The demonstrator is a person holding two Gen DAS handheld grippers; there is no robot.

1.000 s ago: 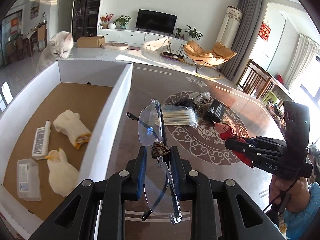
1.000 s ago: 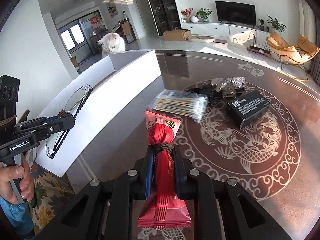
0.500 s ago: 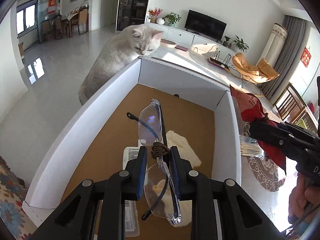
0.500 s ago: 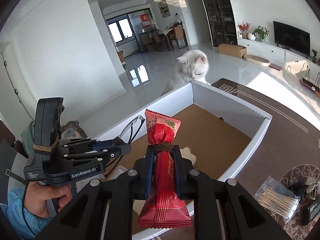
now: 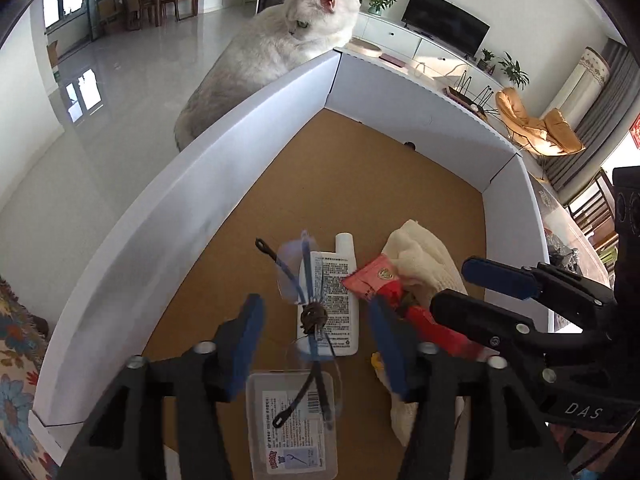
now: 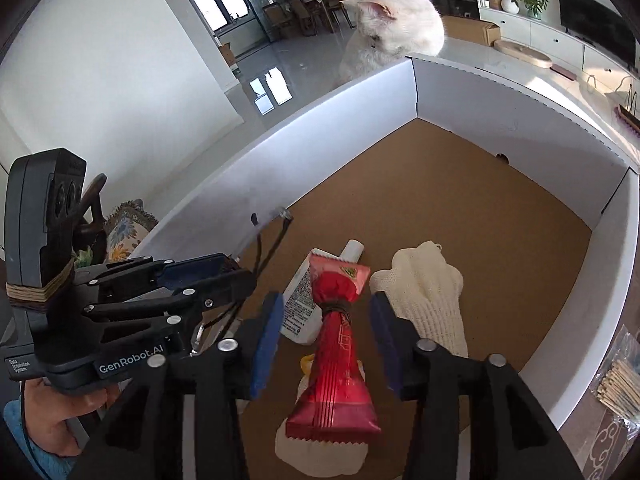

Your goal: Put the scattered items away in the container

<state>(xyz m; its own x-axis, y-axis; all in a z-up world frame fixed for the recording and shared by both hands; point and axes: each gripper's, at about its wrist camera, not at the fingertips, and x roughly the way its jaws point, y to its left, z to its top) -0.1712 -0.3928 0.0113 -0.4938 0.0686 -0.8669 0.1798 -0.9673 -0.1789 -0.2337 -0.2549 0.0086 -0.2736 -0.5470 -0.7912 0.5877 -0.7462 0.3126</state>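
Both grippers hang over the white-walled cardboard box with a brown floor (image 5: pixel 224 184), where half a second earlier each was clamped on its load. The left gripper (image 5: pixel 316 336) now has its jaws opening, the blue pads standing clear on either side of the rimless clear-lensed spectacles with dark temples (image 5: pixel 308 280); the spectacles show blurred between the pads and appear to be dropping (no pad touches them). They sit above a white squeeze tube with printed text (image 5: pixel 332 288) and a clear plastic case with a label (image 5: pixel 292 420) on the box floor.

The right gripper (image 6: pixel 326 340) likewise has its jaws opening, and the red crimped snack packet tied round with a dark band (image 6: pixel 334 360) lies between the pads without contact, over a cream knitted glove (image 6: pixel 432 296) and beside the same tube.

Two items thus pass from grip to container in one release. A white long-haired cat (image 5: pixel 280 52) looks over the far corner of the box. A clear bag of cotton swabs (image 6: pixel 618 384) lies outside the wall on the bench (image 6: pixel 608 448), so the tidying is judged unfinished.
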